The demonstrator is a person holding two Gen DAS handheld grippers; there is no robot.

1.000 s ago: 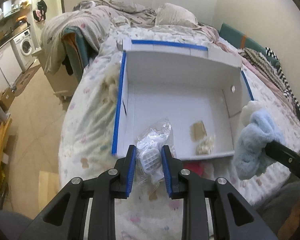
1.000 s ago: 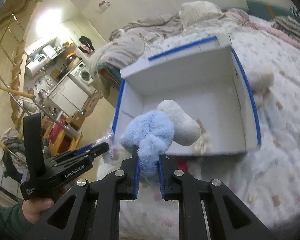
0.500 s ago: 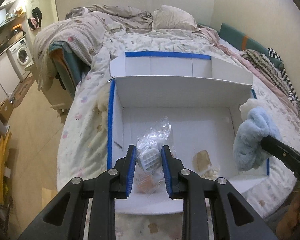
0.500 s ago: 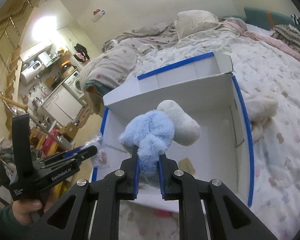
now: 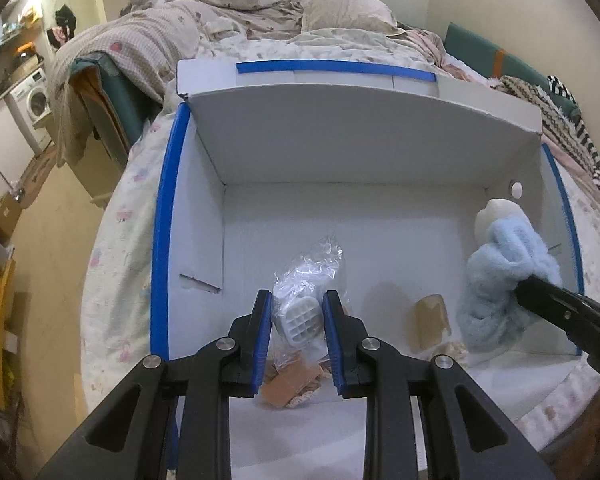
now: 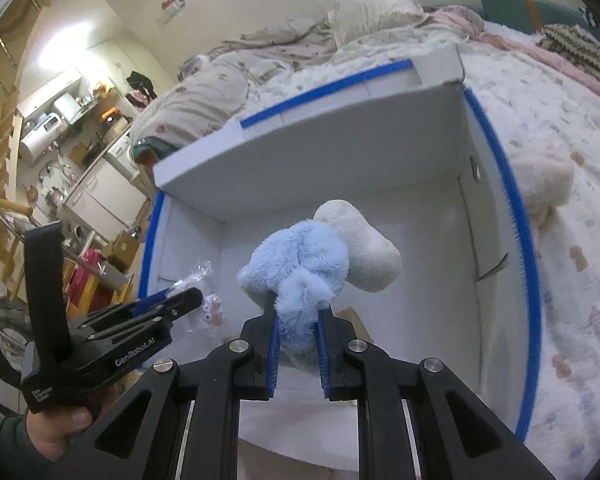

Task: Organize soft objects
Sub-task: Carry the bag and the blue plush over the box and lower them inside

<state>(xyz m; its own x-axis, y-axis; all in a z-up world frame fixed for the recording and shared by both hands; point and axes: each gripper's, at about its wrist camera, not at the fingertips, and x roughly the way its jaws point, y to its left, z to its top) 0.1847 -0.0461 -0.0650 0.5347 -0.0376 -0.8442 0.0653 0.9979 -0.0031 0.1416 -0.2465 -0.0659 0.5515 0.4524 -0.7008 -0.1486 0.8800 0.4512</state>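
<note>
A white cardboard box (image 5: 340,152) with blue-taped edges lies open on the bed; it also shows in the right wrist view (image 6: 324,148). My left gripper (image 5: 297,312) is shut on a clear plastic bag (image 5: 306,276) holding a white gridded item, above the box floor at its near left. My right gripper (image 6: 298,320) is shut on a light-blue and cream plush toy (image 6: 304,264), held over the box's right side; the toy also shows in the left wrist view (image 5: 500,276).
Tan and cream soft pieces (image 5: 432,316) lie on the box floor near the front. A cream plush (image 6: 540,184) lies on the bedspread right of the box. Crumpled bedding and a pillow (image 5: 340,8) sit behind. Floor and a washing machine (image 5: 36,100) are at left.
Both grippers have moved forward over the box with their loads; the bag and the plush now hang inside the box's outline instead of at its near edge.
</note>
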